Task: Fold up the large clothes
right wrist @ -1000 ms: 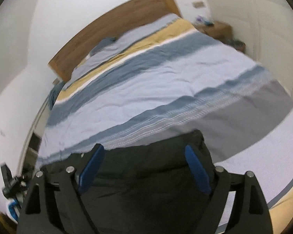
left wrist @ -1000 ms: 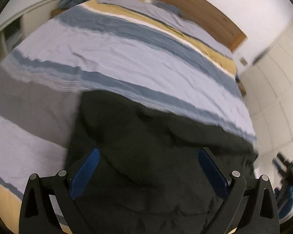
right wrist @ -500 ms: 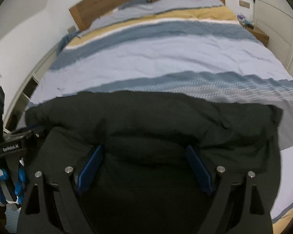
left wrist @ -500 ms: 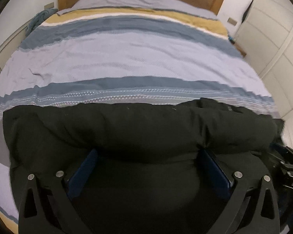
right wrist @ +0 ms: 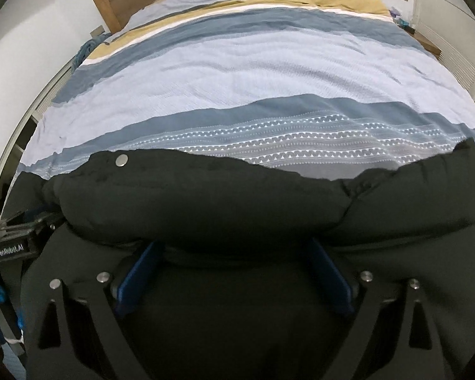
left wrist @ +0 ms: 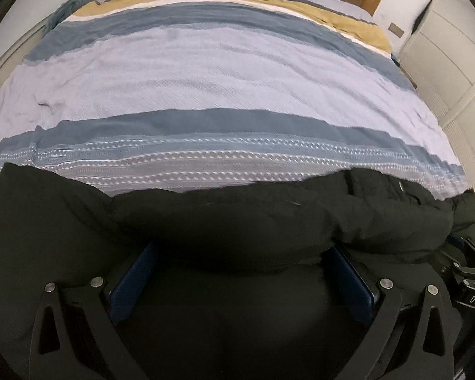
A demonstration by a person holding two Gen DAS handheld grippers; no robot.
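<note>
A large black padded jacket [left wrist: 224, 221] lies across the near end of the bed and fills the lower half of both views; it also shows in the right wrist view [right wrist: 205, 202] with a silver snap button [right wrist: 121, 160]. My left gripper [left wrist: 240, 253] is open, its blue pads [left wrist: 133, 275] wide apart with a thick roll of the jacket bulging over the tips. My right gripper [right wrist: 237, 250] is open the same way, blue pads [right wrist: 139, 272] apart under a jacket fold. Each gripper shows at the edge of the other's view.
The bed has a striped cover [left wrist: 221, 95] in lilac, blue, grey and mustard bands, with a wooden headboard [right wrist: 117, 3] at the far end. White wardrobe doors [left wrist: 452, 63] stand to the right. A blue cloth [right wrist: 85, 49] lies at the bed's far left side.
Both grippers swung to face straight up the bed and sank into the jacket. A thick fold of the jacket has risen over the fingertips. The jaws stayed wide apart.
</note>
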